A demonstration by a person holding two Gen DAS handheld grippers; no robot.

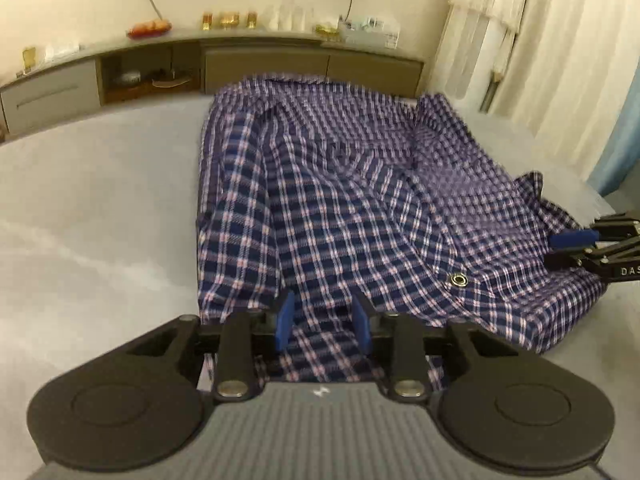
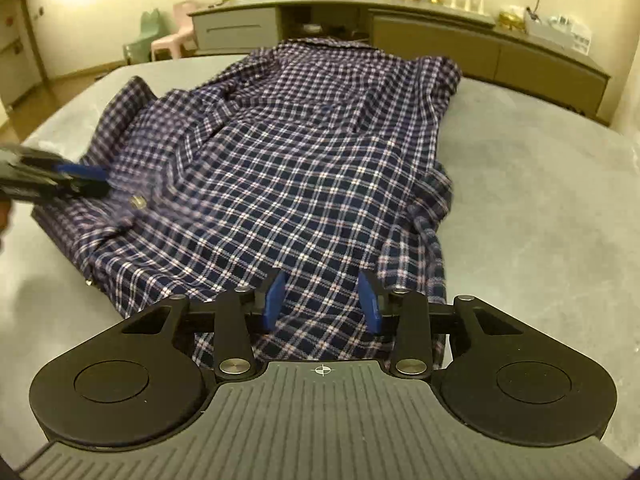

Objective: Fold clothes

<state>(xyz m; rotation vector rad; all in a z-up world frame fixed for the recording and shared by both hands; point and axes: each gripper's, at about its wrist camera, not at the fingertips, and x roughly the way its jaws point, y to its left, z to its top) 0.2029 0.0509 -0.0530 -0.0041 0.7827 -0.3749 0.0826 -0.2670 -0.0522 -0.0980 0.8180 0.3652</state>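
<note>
Left gripper (image 1: 322, 322): blue pads spread, nothing pinched, plaid cloth showing in the gap between them. Right gripper (image 2: 320, 300): blue pads likewise apart, a little wider, poised over the same hem with no fabric clamped. Directly ahead of both sets of jaws, and partly beneath them: the near edge of a navy, white and pink checked cotton shirt (image 1: 340, 200), spread rumpled on a pale grey bed cover (image 1: 100, 220). Long axis running straight away from the grippers, hem nearest, collar farthest, toward the low grey sideboard (image 1: 260, 60) at the wall. One gripper at each near corner (neither clearly closer to the cloth), left at the side with the metal snap (image 1: 458, 279), right at the side where a sleeve lies bunched along the edge. Likely next: closing on the hem at both corners and carrying it away along that axis toward the collar, judging by the layout alone.
</note>
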